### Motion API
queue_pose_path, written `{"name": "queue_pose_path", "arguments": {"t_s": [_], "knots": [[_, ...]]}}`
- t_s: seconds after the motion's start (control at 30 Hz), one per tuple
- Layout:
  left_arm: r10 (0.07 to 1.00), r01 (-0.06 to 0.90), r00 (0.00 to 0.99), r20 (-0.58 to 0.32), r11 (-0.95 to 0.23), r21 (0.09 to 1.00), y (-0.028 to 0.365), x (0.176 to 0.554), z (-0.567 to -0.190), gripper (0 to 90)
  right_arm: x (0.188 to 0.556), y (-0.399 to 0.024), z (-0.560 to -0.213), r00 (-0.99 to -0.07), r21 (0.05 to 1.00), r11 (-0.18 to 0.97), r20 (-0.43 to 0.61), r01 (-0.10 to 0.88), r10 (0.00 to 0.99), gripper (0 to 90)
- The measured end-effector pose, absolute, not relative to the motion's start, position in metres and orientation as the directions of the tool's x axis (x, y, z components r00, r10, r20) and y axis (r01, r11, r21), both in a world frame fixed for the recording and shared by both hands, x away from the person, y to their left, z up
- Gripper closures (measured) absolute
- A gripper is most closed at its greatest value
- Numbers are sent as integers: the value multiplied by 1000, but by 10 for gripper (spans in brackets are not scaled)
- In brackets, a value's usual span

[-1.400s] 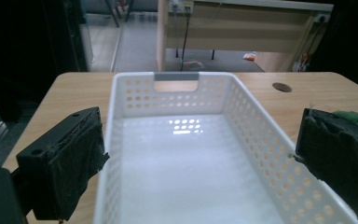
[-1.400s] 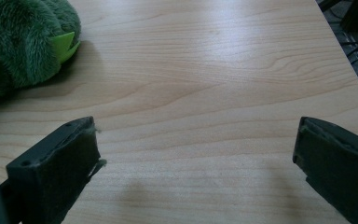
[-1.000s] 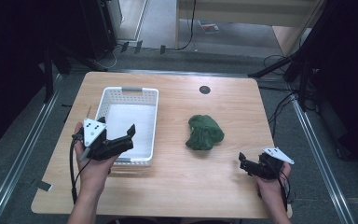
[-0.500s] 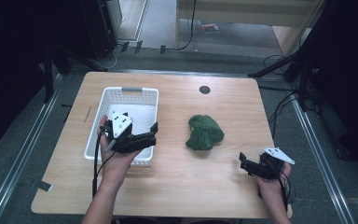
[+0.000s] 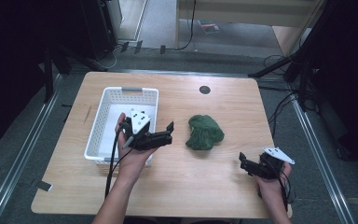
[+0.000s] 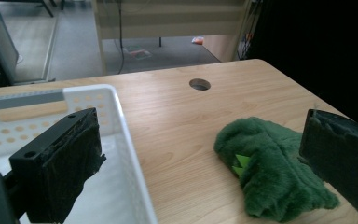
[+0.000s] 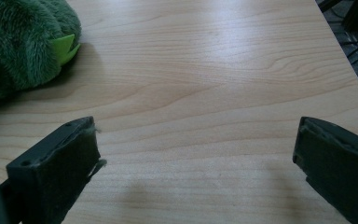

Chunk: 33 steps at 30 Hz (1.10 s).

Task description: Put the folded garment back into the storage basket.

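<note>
Forearms enter from the near edge of the light wooden table (image 5: 223, 186), each hand carrying a black two-jaw gripper. Nearest, at the near right of the table, the right gripper (image 5: 243, 163) sits low over bare wood, its grey three-cornered plate on top and its jaws pointing toward the middle of the table. In the right gripper view its jaws stand wide apart with only wood grain between them, nothing held; the fluffy green plush toy (image 7: 18, 44) shows at the upper left corner of that view, well apart from the jaws.

Farther in, the left gripper (image 5: 168, 133) hangs over the right rim of the white perforated plastic basket (image 5: 103, 121), its jaws pointing toward the plush toy. The jaws have just been opening and now stand spread wide, released, with nothing pressed between the pads. In the left gripper view one jaw lies over the basket's wall and the other reaches the right flank of the toy; whether that pad touches the fur I cannot tell.

The green plush toy (image 5: 205, 132) lies crumpled on the wood just right of centre, beside the basket but not in it, a small bright green tab (image 6: 240, 163) poking from its fur. Beyond it, a round dark cable hole (image 5: 204, 89) sits in the tabletop near the far edge.
</note>
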<state>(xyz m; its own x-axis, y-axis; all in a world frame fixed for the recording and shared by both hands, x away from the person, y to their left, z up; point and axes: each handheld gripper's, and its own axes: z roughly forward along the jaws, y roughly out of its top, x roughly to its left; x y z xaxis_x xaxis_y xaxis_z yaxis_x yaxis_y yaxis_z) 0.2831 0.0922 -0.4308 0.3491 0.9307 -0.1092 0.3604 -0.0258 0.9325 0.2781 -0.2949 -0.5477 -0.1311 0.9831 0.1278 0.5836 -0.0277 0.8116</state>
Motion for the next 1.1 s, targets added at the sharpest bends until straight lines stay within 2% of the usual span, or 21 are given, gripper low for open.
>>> {"name": "queue_pose_path", "arguments": {"t_s": [0.23,0.6,1.1], "knots": [[919,378,378,-107,-47,925,70,291,-435,1,278,-295,-548,-132,812,-26,127,584,983,4],[891,416,427,-153,-43,909,38,302,-446,0,278,-295,-548,-132,814,-30,130,580,983,4],[890,506,428,-155,-95,857,-2,326,-475,0,278,-295,-548,-134,814,-29,131,580,982,4]]}}
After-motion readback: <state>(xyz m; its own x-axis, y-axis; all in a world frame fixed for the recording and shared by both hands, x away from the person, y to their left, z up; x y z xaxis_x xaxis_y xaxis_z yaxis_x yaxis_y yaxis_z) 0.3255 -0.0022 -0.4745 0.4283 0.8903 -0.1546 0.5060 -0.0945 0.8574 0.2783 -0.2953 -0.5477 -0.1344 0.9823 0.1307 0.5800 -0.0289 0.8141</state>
